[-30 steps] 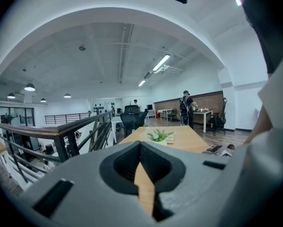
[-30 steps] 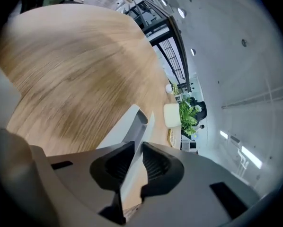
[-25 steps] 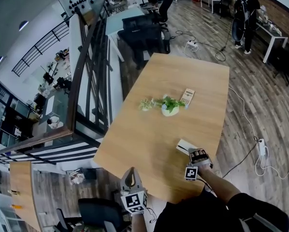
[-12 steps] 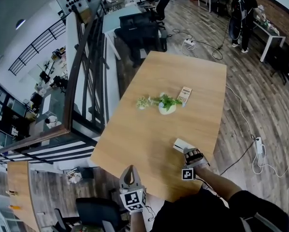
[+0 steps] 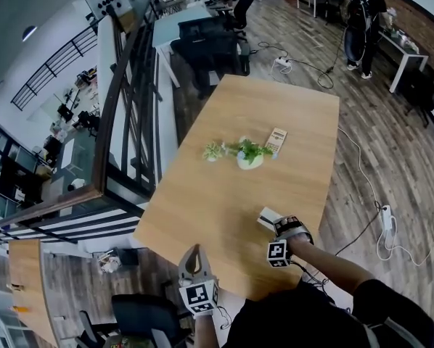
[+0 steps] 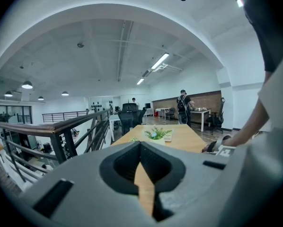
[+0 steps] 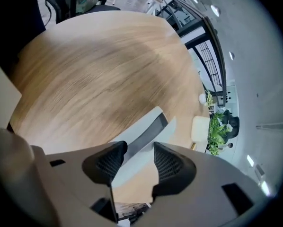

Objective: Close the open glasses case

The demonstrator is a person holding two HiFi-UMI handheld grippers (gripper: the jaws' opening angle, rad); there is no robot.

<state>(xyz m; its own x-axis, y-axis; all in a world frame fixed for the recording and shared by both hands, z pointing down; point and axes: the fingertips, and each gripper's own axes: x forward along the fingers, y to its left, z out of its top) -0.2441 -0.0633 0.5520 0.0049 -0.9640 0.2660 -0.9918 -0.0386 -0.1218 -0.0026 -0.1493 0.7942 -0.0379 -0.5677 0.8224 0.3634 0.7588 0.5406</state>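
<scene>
The white glasses case lies near the table's right front corner. In the right gripper view the case shows a dark gap between lid and base. My right gripper points steeply down at it. Its jaws have just been opening, and the right gripper now stands open. The case's near end lies between the pads, which do not press on it. My left gripper hovers at the table's front edge, well left of the case. The left gripper is shut on nothing.
A green plant in a white pot and a flat beige box sit mid-table on the wooden table. A dark railing runs along the left. An office chair stands below the front edge. A person stands far back.
My right gripper has rolled at the case, its marker cube now further left, and it has shifted a little left. The case and my left gripper stay where they were.
</scene>
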